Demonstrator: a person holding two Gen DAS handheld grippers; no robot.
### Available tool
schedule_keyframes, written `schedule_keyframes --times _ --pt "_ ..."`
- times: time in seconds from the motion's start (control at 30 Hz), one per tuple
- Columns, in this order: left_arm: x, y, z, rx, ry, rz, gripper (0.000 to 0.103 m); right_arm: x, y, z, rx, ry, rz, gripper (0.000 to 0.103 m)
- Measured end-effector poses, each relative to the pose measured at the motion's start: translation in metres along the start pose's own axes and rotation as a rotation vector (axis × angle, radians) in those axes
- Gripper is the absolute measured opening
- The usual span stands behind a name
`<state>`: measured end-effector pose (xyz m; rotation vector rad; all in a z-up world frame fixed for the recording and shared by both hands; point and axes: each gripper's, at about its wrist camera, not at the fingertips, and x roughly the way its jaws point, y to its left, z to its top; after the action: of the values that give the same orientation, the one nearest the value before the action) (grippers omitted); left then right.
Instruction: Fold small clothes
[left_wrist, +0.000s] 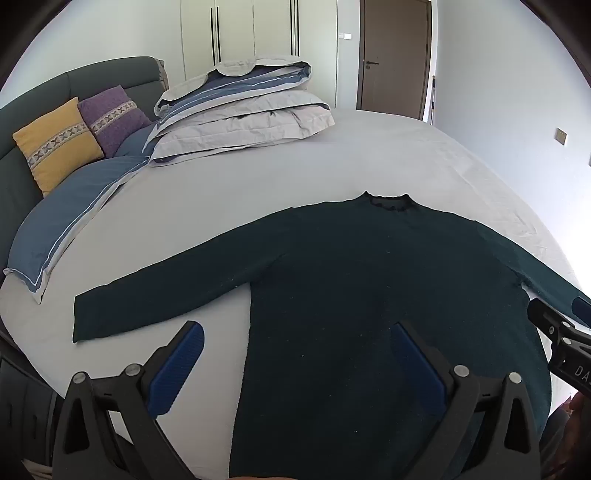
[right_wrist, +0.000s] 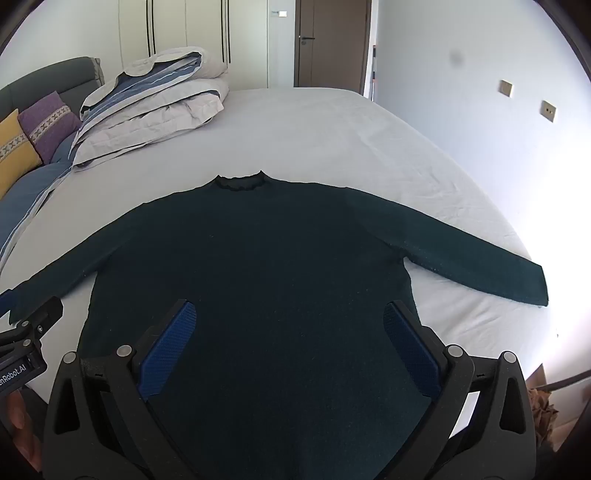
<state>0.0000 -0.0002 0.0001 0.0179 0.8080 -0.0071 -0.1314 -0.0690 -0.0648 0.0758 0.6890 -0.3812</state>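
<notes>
A dark green long-sleeved sweater (left_wrist: 369, 280) lies flat on the bed, front up, collar far, both sleeves spread out; it also shows in the right wrist view (right_wrist: 258, 258). My left gripper (left_wrist: 299, 332) is open and empty above the sweater's lower left edge, left finger over the sheet, right finger over the body. My right gripper (right_wrist: 290, 310) is open and empty above the sweater's lower body. The left sleeve cuff (left_wrist: 88, 317) and the right sleeve cuff (right_wrist: 524, 284) lie on the sheet. Each gripper shows at the other view's edge.
The bed has a pale grey sheet (right_wrist: 332, 129). A folded duvet (left_wrist: 240, 107) and blue pillow (left_wrist: 62, 232) lie far left, with yellow (left_wrist: 55, 147) and purple (left_wrist: 114, 118) cushions against the headboard. A wall (right_wrist: 480, 92) runs along the bed's right side.
</notes>
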Motion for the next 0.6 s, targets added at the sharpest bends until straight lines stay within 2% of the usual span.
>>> schedule_keyframes --times 0.27,0.3,0.6 --pt "-0.0003 -0.002 0.0014 0.0 -0.002 -0.018 0.103 -0.0016 -0.0009 -0.0008 0.011 0.004 0.003 0.103" --pt "-0.003 0.0044 -0.005 -0.004 -0.005 -0.001 0.103 -0.0009 0.0022 -0.0016 0.003 0.001 -0.002 0.103" --pt "-0.0013 0.0062 -0.0049 -0.008 0.001 0.001 0.103 -0.0005 0.0013 -0.0013 -0.004 0.006 -0.004 0.103"
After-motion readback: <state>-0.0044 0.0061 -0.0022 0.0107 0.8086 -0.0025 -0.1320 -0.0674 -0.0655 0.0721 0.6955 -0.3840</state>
